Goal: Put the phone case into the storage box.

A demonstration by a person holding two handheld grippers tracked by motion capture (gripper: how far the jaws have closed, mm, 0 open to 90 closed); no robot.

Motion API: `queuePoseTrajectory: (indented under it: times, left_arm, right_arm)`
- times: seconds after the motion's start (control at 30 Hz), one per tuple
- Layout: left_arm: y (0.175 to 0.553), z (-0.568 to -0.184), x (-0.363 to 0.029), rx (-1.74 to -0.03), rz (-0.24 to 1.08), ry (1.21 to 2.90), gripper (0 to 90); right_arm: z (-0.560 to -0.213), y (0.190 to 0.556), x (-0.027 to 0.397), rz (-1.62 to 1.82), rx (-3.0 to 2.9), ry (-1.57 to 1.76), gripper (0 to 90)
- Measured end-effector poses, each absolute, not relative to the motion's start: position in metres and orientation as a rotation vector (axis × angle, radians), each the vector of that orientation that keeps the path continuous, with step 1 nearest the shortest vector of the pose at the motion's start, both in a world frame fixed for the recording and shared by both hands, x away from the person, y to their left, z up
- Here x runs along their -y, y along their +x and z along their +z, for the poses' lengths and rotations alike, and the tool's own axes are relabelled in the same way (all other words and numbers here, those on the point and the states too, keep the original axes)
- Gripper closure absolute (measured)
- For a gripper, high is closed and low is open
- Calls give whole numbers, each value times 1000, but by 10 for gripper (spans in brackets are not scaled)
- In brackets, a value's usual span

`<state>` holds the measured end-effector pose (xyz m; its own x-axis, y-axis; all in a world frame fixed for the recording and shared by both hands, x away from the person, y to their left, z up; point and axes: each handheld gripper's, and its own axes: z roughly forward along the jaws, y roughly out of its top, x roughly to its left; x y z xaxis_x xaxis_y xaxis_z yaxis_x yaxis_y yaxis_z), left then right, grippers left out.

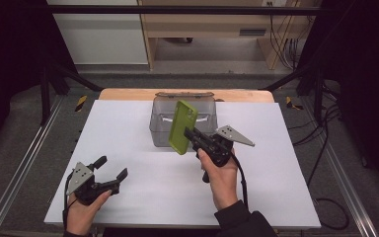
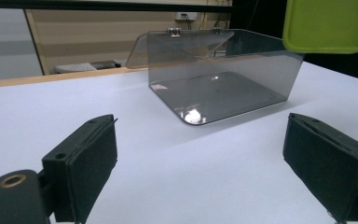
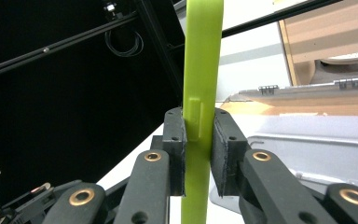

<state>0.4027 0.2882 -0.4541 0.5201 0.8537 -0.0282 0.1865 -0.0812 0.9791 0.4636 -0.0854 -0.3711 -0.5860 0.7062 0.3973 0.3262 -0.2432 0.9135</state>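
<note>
A lime-green phone case hangs upright in the air, in front of a clear grey plastic box with its hinged lid open. My right gripper is shut on the case's edge; in the right gripper view both pads press the green case edge-on. My left gripper rests low at the table's front left, open, with nothing between its jaws. In the left gripper view the box stands ahead of the open gripper, and the case's lower end hangs at top right.
A white sheet covers the table, with a wooden edge at the back. Black frame bars and cables stand to the sides. Wooden furniture lies beyond the table.
</note>
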Motion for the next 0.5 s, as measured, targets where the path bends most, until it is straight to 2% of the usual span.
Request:
queuePoseTrajectory:
  times: [0.33,0.5]
  left_arm:
    - [405,-458,-296,-948,728,1564,33]
    - [404,-457,-294,-933,730,1575,33]
  right_arm:
    - [-341,476,93,1823,-1700,1235,774]
    - [-325,486,98,1808,-1694,1231,774]
